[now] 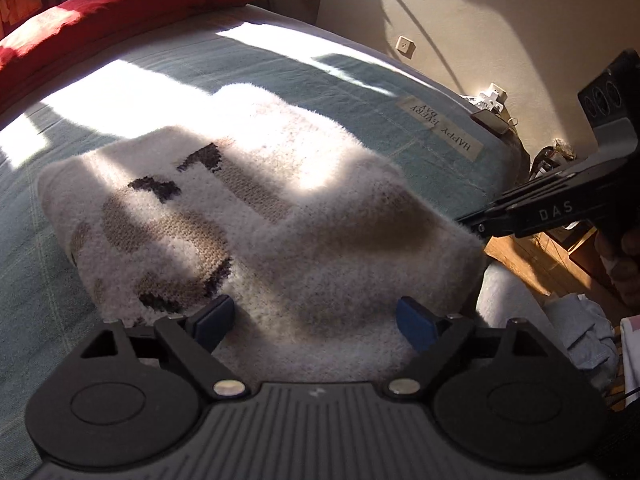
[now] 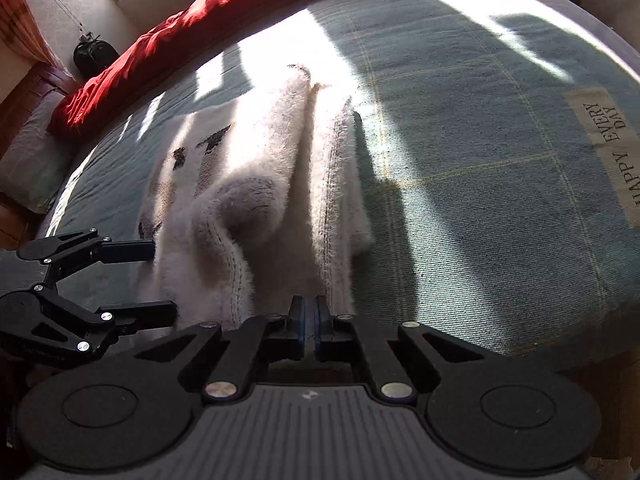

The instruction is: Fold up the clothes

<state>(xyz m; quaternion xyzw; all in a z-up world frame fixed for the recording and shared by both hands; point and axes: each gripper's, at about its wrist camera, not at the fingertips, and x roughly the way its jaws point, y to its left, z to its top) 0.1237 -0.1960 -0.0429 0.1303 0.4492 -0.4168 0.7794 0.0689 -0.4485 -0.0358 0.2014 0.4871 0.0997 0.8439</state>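
A white fuzzy sweater (image 1: pixel 280 220) with brown and black patterning lies folded on the teal bedspread (image 1: pixel 280 64). My left gripper (image 1: pixel 316 320) is open, its blue pads (image 1: pixel 214 316) wide apart over the sweater's near edge and not pressing it. In the right wrist view the sweater (image 2: pixel 256 168) shows stacked layers, and the left gripper (image 2: pixel 164 282) stands open at its left side. My right gripper (image 2: pixel 310 320) is shut, its pads pinched on the sweater's near edge. In the left wrist view the right gripper (image 1: pixel 476 224) bites the sweater's right edge.
A red duvet (image 1: pixel 120 4) lies along the far side of the bed. A "HAPPY EVERY DAY" label (image 1: pixel 440 128) marks the bedspread's right edge. Beyond it are a wall, wooden floor (image 1: pixel 532 256) and a pile of clothes (image 1: pixel 580 336). A black bag (image 2: pixel 94 54) sits by the far wall.
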